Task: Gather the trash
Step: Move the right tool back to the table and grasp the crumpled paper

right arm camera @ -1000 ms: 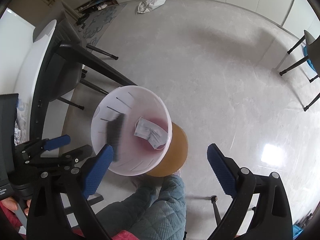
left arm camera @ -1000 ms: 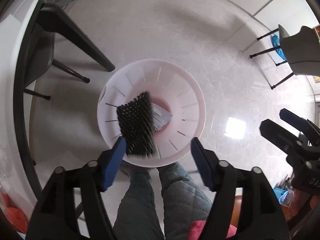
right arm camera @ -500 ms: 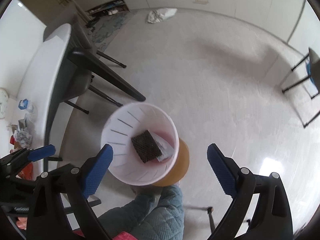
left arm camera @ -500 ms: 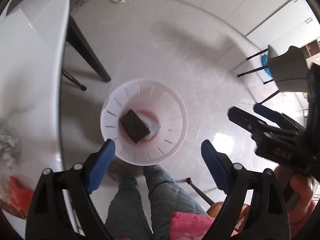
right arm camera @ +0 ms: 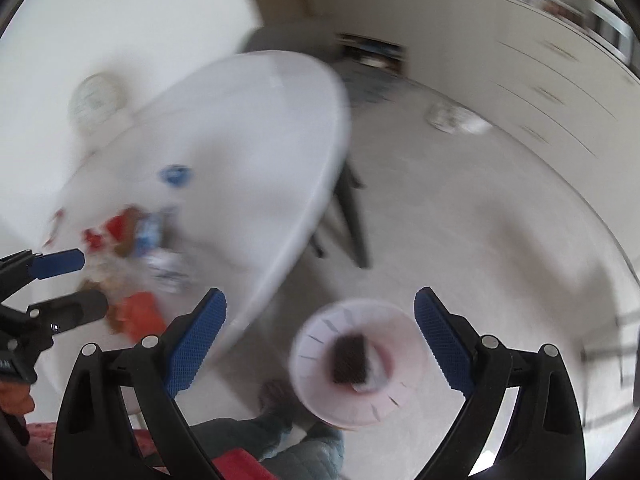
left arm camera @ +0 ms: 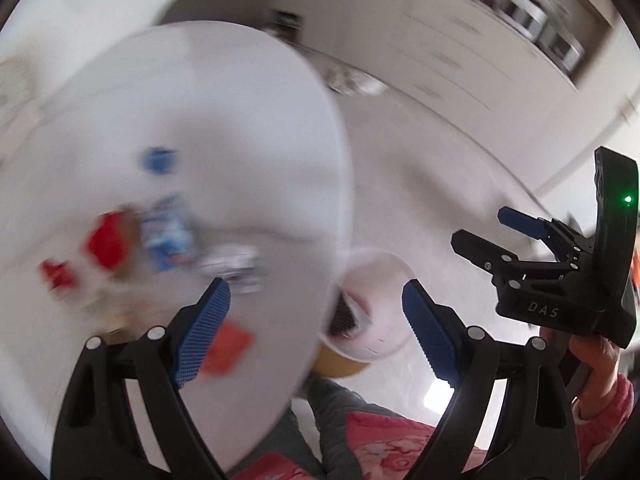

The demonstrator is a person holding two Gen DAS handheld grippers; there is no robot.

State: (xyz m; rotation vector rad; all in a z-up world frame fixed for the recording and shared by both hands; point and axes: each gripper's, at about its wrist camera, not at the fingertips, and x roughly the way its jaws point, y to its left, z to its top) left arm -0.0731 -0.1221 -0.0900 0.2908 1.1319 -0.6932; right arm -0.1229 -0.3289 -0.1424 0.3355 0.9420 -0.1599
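The task looks partly done. The white bin point(right arm camera: 356, 364) stands on the floor just beside the near edge of the worktop point(left arm camera: 240, 128) and already holds a dark ridged piece point(right arm camera: 350, 358) lying on a pale wrapper point(right arm camera: 374, 376). More trash is left: a blurred heap of red, blue and silver wrappers point(left arm camera: 160, 236) lies on the worktop toward its near left part, with an orange packet point(left arm camera: 228, 346) at the near edge. The left gripper point(left arm camera: 316, 328) is opening its jaws, and nothing is between them. The right gripper point(right arm camera: 320, 340) has its jaws wide apart and empty. I judge several pieces remain to be carried to the bin.
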